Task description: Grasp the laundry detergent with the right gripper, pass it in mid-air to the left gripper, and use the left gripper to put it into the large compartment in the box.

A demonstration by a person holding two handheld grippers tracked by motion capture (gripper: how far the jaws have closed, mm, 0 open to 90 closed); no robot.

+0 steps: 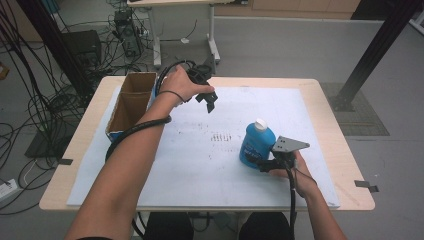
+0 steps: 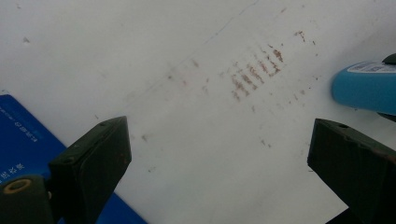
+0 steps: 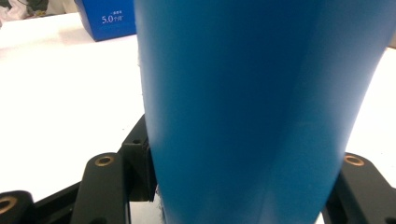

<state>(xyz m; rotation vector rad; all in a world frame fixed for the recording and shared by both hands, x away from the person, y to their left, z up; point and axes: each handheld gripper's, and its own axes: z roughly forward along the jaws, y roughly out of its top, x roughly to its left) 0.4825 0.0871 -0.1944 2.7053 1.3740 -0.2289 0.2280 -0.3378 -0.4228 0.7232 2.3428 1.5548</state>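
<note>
Right now the right gripper (image 1: 264, 162) is clamped on a blue bottle (image 1: 257, 143) with a white cap, standing upright on the white sheet (image 1: 200, 165) toward the desk's right edge, nearer the front. Further off, the left gripper (image 1: 209, 102) hangs above the sheet near the back edge, jaws wide with nothing between them, beside a cardboard box (image 1: 131, 100) at the back-left corner
</note>
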